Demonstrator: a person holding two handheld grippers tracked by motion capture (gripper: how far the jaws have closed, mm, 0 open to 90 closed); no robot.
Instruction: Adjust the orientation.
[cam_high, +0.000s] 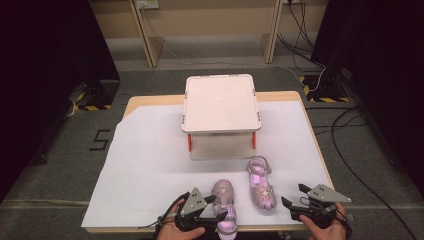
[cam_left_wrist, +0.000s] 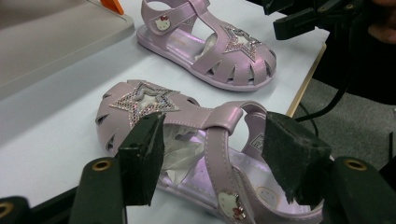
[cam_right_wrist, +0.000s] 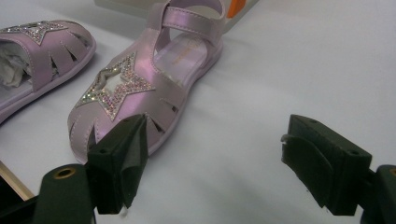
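Observation:
Two lilac child's sandals with glitter stars lie on the white-covered table (cam_high: 150, 165) near its front edge. The near sandal (cam_high: 223, 196) (cam_left_wrist: 144, 105) points away from me and has paper stuffed in its toe. My left gripper (cam_high: 218, 207) (cam_left_wrist: 217, 154) reaches over its rear half. Its ankle strap lies between the pads, with a gap on each side, and the sandal rests on the table. The other sandal (cam_high: 261, 185) (cam_right_wrist: 135, 84) lies to the right, toe toward me. My right gripper (cam_high: 293, 195) (cam_right_wrist: 215, 158) stands open beside that toe, with nothing between its fingers.
A white lidded box (cam_high: 221, 102) on short legs with orange clips stands at the middle back of the table. The table's front edge runs just below both hands. Cables (cam_high: 350, 150) lie on the floor to the right.

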